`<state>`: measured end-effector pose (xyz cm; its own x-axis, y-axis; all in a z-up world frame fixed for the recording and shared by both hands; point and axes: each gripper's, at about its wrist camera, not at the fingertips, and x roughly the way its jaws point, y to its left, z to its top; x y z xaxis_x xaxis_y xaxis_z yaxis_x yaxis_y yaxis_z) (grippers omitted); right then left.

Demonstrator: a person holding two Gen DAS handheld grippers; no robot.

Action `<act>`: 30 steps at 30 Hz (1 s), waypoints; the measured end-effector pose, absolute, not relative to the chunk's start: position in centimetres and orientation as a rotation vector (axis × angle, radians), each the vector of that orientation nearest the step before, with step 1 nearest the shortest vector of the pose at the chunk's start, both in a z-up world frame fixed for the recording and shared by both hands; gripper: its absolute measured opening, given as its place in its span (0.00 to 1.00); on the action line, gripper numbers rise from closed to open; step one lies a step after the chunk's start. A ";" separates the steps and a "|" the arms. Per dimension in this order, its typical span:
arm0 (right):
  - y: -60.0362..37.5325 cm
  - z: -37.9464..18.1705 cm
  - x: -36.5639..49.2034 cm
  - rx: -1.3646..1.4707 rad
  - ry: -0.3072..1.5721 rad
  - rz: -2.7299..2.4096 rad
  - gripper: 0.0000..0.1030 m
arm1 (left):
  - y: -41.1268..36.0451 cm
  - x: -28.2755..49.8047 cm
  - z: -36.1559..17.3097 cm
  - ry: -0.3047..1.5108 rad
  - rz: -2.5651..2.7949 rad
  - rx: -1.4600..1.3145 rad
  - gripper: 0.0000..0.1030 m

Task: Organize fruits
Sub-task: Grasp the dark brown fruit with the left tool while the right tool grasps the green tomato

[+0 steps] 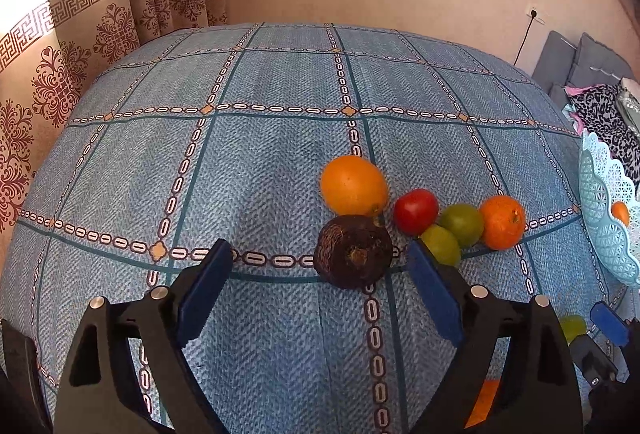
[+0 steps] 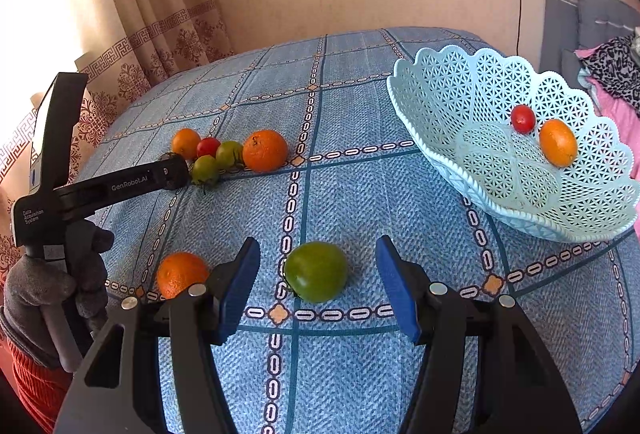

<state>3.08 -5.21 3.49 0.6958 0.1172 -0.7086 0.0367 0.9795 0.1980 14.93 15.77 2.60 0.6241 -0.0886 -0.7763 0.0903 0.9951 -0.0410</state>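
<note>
My left gripper (image 1: 320, 258) is open, its blue pads on either side of a dark brown wrinkled fruit (image 1: 354, 256) on the blue cloth. Behind this fruit lie a yellow-orange fruit (image 1: 354, 186), a red tomato (image 1: 415, 212), two green tomatoes (image 1: 462, 224) and an orange (image 1: 503, 222). My right gripper (image 2: 318, 253) is open too, with a green tomato (image 2: 316, 271) lying between its fingers, untouched. Another orange (image 2: 180, 274) sits just left of the right gripper's left finger. The pale blue lattice basket (image 2: 440, 86) holds a red tomato (image 2: 523, 119) and an orange fruit (image 2: 558, 142).
A gloved hand (image 2: 52, 286) holds the left gripper at the left of the right wrist view. The checked blue cloth (image 1: 260, 162) covers the whole table. Curtains hang at the back left. A grey sofa with clothes (image 1: 600, 102) stands beyond the table's right edge.
</note>
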 end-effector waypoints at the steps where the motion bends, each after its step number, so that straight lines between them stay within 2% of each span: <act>1: -5.2 3.3 3.2 0.202 0.805 0.045 0.58 | 15.8 15.0 2.5 0.892 -0.104 0.003 0.83; 3: -5.1 3.0 3.3 0.195 0.810 0.043 0.58 | 15.9 15.3 2.2 0.905 -0.112 -0.007 0.78; 11: -5.1 2.0 3.8 0.186 0.831 0.040 0.58 | 15.6 15.3 1.8 0.907 -0.126 0.004 0.71; 15: -4.9 1.8 3.9 0.178 0.835 0.037 0.58 | 15.1 15.1 1.8 0.902 -0.147 0.020 0.59; 20: -4.3 1.6 4.1 0.153 0.846 0.058 0.44 | 14.8 14.7 2.0 0.900 -0.173 0.019 0.41; 25: -3.7 1.4 4.2 0.126 0.850 0.070 0.37 | 14.9 14.5 2.1 0.901 -0.174 0.016 0.41; 30: -3.7 1.3 4.4 0.119 0.849 0.074 0.36 | 14.9 14.1 2.8 0.885 -0.179 0.004 0.41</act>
